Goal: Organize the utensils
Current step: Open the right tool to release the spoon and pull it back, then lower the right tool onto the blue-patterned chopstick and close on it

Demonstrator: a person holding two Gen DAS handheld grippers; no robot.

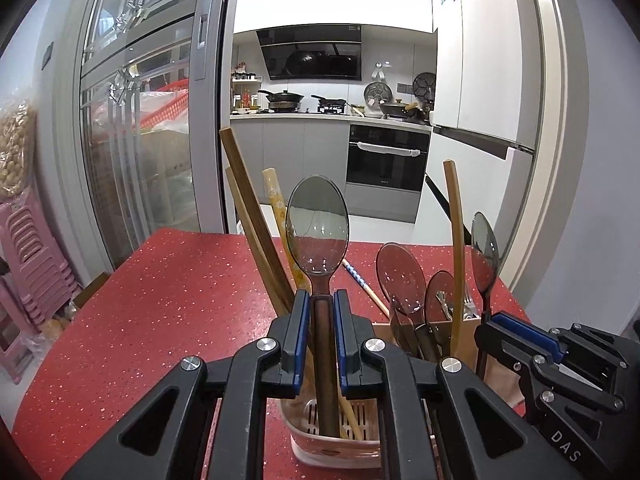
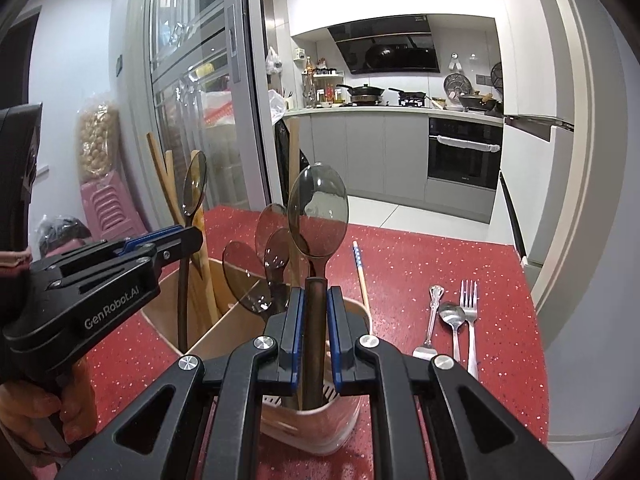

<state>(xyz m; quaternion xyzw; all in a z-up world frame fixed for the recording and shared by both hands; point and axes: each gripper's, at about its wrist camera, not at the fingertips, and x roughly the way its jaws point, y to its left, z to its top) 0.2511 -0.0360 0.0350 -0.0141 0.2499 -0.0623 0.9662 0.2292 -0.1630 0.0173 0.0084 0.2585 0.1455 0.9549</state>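
At the far left, the left tongs [image 1: 322,312] are closed nearly all the way. Their blue pads press both sides of the dark handle of the left spoon [image 1: 318,226]. This spoon stands upright, with its clear smoky bowl above the fingertips. Its handle runs down between the fingers into a pink holder [image 1: 336,450] with a slatted insert. Flat wooden sticks [image 1: 244,200] lean up and to the left out of that holder, just beside the spoon.

Next comes a tan box [image 2: 208,340] holding several brown spoons [image 2: 244,276] with their bowls up.

To the right of it, the right tongs [image 2: 314,308] are also almost closed. They grip the dark handle of the right spoon [image 2: 318,216], which is upright too, its clear bowl above the pads. Its handle drops into a pale holder [image 2: 312,428] directly under the fingers. Whether its tip touches the bottom cannot be seen.

Further right, a loose chopstick [image 2: 360,268] with a blue-patterned end lies on the red speckled table [image 2: 420,248]. Beyond it lie an ornate silver piece [image 2: 434,308], a small metal spoon [image 2: 452,314] and a fork [image 2: 469,300], side by side and well apart from both tongs.
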